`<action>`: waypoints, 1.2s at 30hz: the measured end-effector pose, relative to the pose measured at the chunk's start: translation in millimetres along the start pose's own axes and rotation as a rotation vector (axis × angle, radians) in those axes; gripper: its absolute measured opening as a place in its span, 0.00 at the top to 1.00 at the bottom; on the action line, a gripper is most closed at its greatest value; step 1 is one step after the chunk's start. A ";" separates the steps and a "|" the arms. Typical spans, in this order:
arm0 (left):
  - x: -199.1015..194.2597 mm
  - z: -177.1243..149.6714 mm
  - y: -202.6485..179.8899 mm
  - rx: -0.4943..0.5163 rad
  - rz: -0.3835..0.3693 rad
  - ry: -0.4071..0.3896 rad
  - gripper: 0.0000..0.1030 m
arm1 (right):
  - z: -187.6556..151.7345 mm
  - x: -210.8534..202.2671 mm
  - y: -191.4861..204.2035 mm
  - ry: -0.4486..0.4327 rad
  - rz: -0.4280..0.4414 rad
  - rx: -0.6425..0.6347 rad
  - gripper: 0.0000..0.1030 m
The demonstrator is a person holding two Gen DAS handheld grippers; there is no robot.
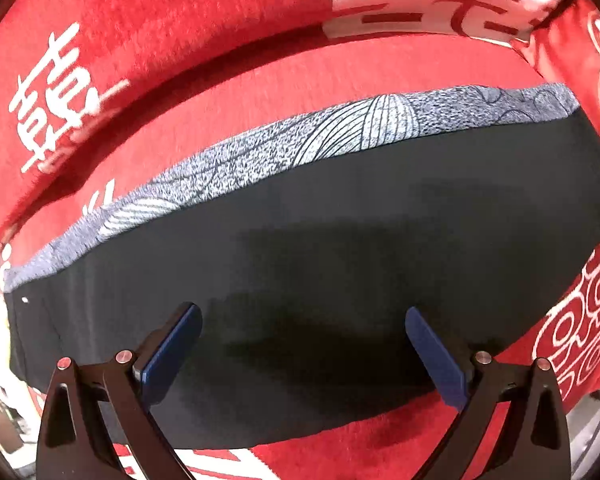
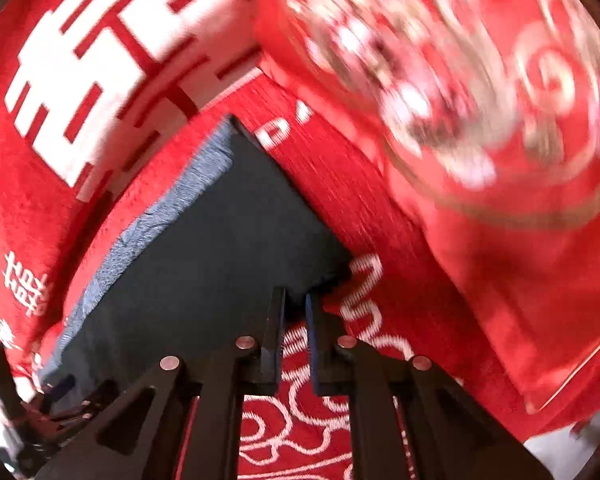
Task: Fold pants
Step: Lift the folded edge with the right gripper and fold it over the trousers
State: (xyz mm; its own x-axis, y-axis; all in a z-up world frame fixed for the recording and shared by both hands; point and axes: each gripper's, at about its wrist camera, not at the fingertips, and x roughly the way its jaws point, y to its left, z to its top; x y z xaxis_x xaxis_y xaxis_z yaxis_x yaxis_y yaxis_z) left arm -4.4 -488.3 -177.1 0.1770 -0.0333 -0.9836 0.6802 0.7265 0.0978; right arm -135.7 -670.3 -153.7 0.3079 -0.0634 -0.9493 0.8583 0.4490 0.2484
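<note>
Pants (image 1: 320,264), dark with a grey patterned band along the 12 o'clock edge, lie flat and already doubled on the red cover (image 1: 228,80) of a sofa. The left gripper (image 1: 300,352) hangs over them with its jaws wide and empty, while the right gripper (image 2: 296,336) has its jaws nearly together at the corner at 3 o'clock; whether cloth is pinched there I cannot tell. I judge the next fold is being prepared, and it calls for a firm pinch on both corners before lifting.
</note>
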 end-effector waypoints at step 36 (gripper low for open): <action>4.8 -8.2 11.5 -0.038 -0.020 -0.013 0.00 | -72.9 7.7 -11.0 0.096 0.359 0.155 0.31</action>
State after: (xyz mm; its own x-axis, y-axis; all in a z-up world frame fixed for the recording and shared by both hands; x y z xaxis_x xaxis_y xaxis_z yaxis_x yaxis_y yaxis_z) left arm -1.6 -474.5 -182.0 0.1730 -0.0571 -0.9833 0.6559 0.7514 0.0718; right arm -172.7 -610.7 -177.7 0.5661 0.1594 -0.8088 0.7573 0.2871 0.5866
